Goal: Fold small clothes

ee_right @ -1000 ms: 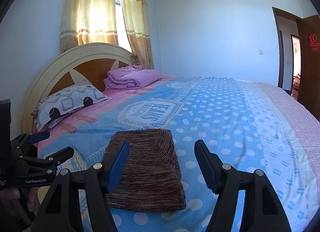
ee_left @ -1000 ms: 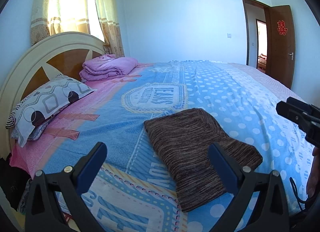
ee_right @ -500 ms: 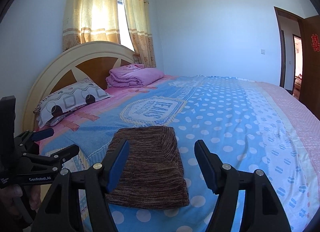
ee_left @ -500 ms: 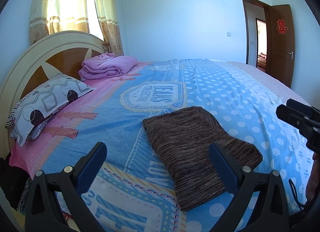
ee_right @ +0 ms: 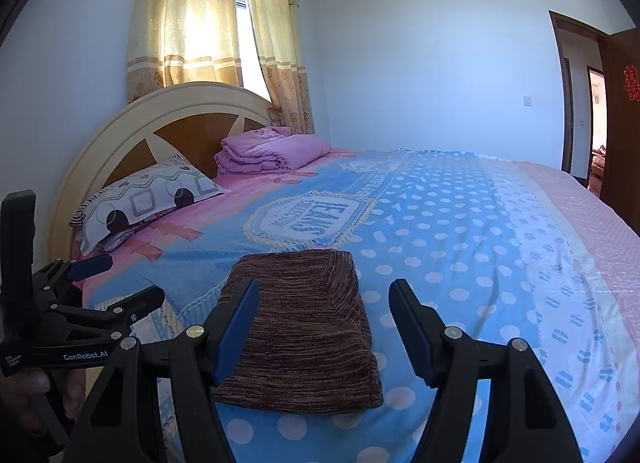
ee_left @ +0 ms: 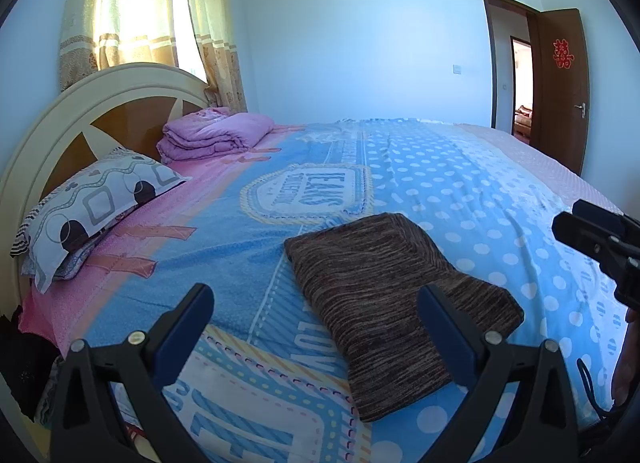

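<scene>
Sunlit yellow curtains (ee_right: 216, 31) hang behind the arched headboard (ee_left: 80, 111) of the bed (ee_right: 460, 223) you stand at, its blue polka-dot cover edged in pink. On that cover, near the edge closest to you, lies the folded brown garment (ee_left: 384, 287): a knit with fine streaks of dark brown, tan and grey, folded into a compact, thick rectangle with fairly straight edges and one creased corner at its far end. It lies flat, skewed a little to the bed's printed lines.

Your left gripper (ee_left: 316, 327) hangs over the near edge of the bed with its jaws wide apart and nothing between them; its right finger crosses in front of the garment's near part in its own view. Your right gripper (ee_right: 324, 323) also has its jaws spread and empty, with the garment lying below and ahead, mostly behind the left finger.

Up by the headboard a patterned pillow (ee_left: 92, 207) and a folded purple quilt (ee_right: 272, 153) rest well apart from the garment. A brown door (ee_left: 560, 87) stands open on the right.
</scene>
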A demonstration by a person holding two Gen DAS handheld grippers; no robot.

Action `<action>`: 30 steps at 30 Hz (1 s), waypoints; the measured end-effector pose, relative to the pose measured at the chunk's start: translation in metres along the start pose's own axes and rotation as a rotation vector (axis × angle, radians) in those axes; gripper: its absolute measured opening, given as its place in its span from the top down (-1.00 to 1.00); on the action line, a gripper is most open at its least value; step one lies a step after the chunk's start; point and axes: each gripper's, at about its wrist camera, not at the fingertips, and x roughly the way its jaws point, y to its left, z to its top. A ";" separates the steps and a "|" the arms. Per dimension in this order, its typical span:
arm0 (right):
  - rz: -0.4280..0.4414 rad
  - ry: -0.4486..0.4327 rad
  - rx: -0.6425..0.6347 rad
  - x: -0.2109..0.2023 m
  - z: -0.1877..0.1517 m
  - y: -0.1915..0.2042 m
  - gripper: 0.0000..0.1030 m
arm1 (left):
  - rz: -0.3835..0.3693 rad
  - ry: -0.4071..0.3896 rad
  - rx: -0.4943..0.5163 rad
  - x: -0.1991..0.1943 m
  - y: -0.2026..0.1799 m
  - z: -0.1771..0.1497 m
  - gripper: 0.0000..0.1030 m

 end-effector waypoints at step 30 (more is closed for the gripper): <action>0.022 -0.058 -0.019 -0.013 0.001 0.007 -0.33 | 0.005 0.009 0.006 0.003 0.002 0.001 -1.00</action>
